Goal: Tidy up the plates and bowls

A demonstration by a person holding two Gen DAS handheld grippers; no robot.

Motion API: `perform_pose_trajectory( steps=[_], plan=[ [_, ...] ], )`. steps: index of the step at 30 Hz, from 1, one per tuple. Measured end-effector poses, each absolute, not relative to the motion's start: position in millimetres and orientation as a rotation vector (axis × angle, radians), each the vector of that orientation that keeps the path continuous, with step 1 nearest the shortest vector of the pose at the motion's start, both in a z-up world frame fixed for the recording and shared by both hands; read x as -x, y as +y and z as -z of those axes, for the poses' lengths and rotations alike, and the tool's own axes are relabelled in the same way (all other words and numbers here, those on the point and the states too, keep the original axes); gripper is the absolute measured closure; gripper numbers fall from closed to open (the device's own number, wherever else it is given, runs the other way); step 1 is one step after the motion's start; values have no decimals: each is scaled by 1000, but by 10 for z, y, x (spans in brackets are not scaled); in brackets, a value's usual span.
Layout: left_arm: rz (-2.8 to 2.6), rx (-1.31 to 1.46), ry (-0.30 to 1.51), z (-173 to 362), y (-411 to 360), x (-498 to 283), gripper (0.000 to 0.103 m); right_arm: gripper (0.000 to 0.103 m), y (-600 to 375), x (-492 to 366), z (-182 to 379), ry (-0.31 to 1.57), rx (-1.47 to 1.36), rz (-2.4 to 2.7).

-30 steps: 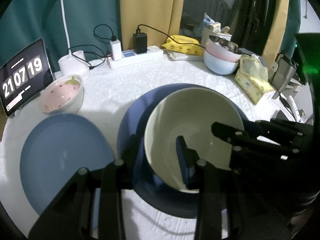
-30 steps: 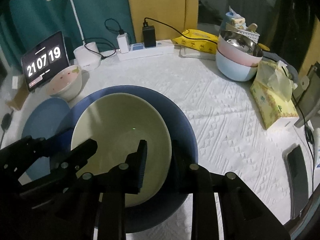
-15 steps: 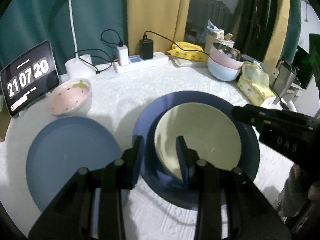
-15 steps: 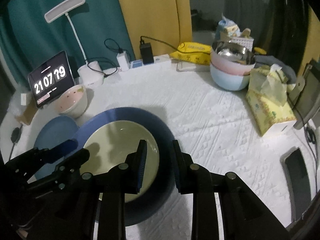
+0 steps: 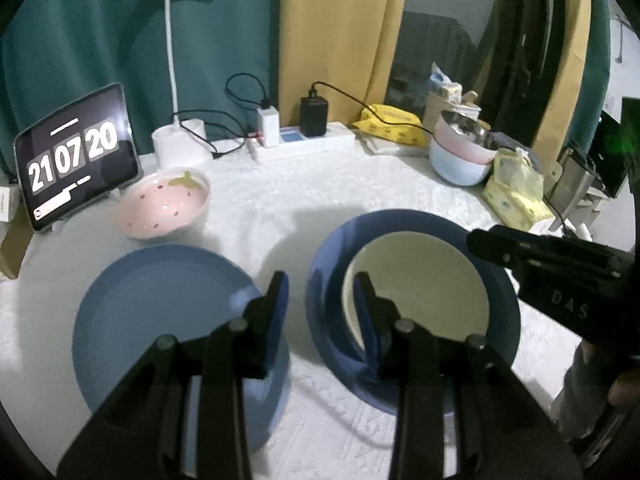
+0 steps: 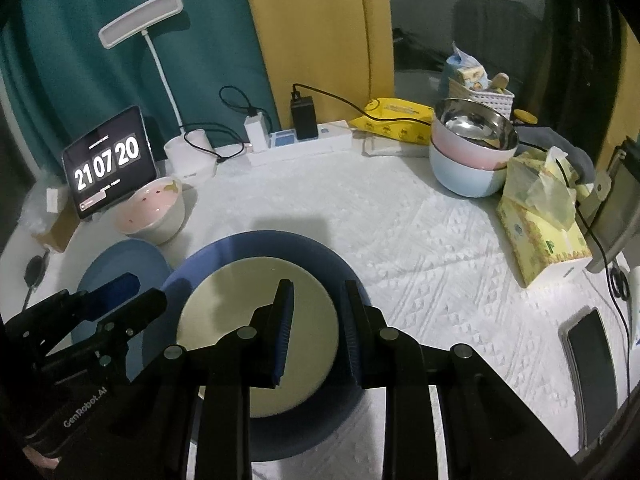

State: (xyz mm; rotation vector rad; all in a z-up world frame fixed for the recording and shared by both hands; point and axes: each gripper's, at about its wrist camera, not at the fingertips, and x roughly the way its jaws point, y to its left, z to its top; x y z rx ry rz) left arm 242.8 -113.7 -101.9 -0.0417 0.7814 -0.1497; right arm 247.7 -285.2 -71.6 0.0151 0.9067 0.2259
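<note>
- Left wrist view: left tongs [image 5: 320, 304] gape apart above the white-clothed worktop [image 5: 320, 200]; a cream bowl [image 5: 420, 280] sits inside the dark blue plate [image 5: 500, 304], beside a lighter blue plate [image 5: 160, 300].
- Right wrist view: right tongs [image 6: 318, 320] stand apart, empty, over the bowl; teal curtain [image 6: 80, 40] behind.

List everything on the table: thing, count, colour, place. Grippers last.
cream bowl: 1, cream, inside dark blue plate, centre
light blue plate: 1, left of dark blue plate
strawberry bowl: 1, pink, back left
stacked bowls: steel on pink on pale blue, back right
tablet clock: 1, black, back left
desk lamp: 1, white, back
power strip: 1, white, back
tissue box: 1, yellow, right
phone: 1, black, near right
left gripper: open
right gripper: open
</note>
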Motion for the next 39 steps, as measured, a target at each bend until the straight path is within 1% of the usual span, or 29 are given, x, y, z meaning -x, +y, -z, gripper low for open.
perform_pose_trajectory(
  steps=[4,6,7,8,39],
  plan=[
    [135,44,764,978,-1052,-2423,67,77,-2762,-2497,684,904,-4,-239],
    [133,49,755,957,-1009,-2419,63,77,-2710,-2514,664,903,2,-246],
    [132,53,751,947,-990,-2421,58,77,-2689,-2522,658,903,4,-250],
    [131,59,744,936,-963,-2419,58,77,-2661,-2531,652,903,7,-254],
    [27,101,698,841,66,-2589,58,77,-1614,-2828,602,918,106,-355]
  ],
)
